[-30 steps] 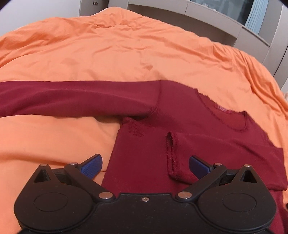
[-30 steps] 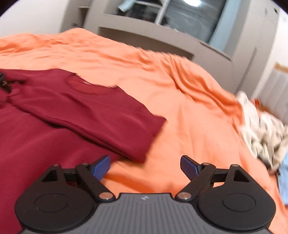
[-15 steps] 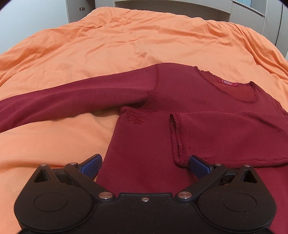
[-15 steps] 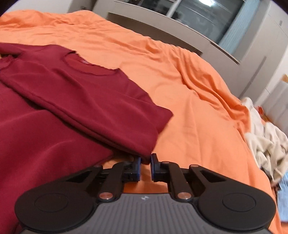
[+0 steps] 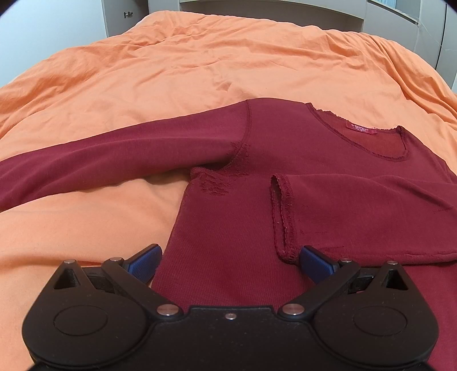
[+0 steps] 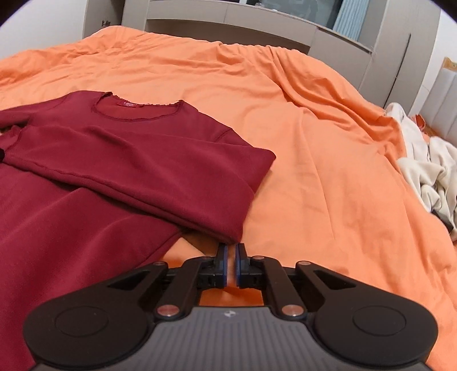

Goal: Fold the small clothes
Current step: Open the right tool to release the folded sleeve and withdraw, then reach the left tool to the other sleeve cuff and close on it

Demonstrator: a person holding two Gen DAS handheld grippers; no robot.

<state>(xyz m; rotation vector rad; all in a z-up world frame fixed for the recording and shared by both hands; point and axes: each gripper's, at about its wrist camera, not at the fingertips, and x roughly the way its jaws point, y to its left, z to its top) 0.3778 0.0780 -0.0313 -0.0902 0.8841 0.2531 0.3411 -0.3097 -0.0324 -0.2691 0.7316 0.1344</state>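
A maroon long-sleeved shirt [image 5: 285,148] lies flat on the orange bed cover [image 5: 200,71], neckline away from me. One sleeve [image 5: 114,159] stretches out to the left. The other sleeve is folded across the chest, its cuff [image 5: 282,214] near the middle. My left gripper [image 5: 230,262] is open low over the shirt's left side, one pad off the cloth, the other by the cuff. In the right wrist view my right gripper [image 6: 231,251] is shut on the near corner of the folded sleeve of the shirt [image 6: 142,159].
A heap of cream clothes [image 6: 428,171] lies at the bed's right edge. Grey furniture [image 6: 228,14] stands behind the bed. Orange cover [image 6: 314,142] spreads bare to the right of the shirt and beyond its collar.
The right gripper went from wide open to shut at the corner of the folded sleeve. Both views tilted and rolled a little; the left gripper stayed open over the same spot.
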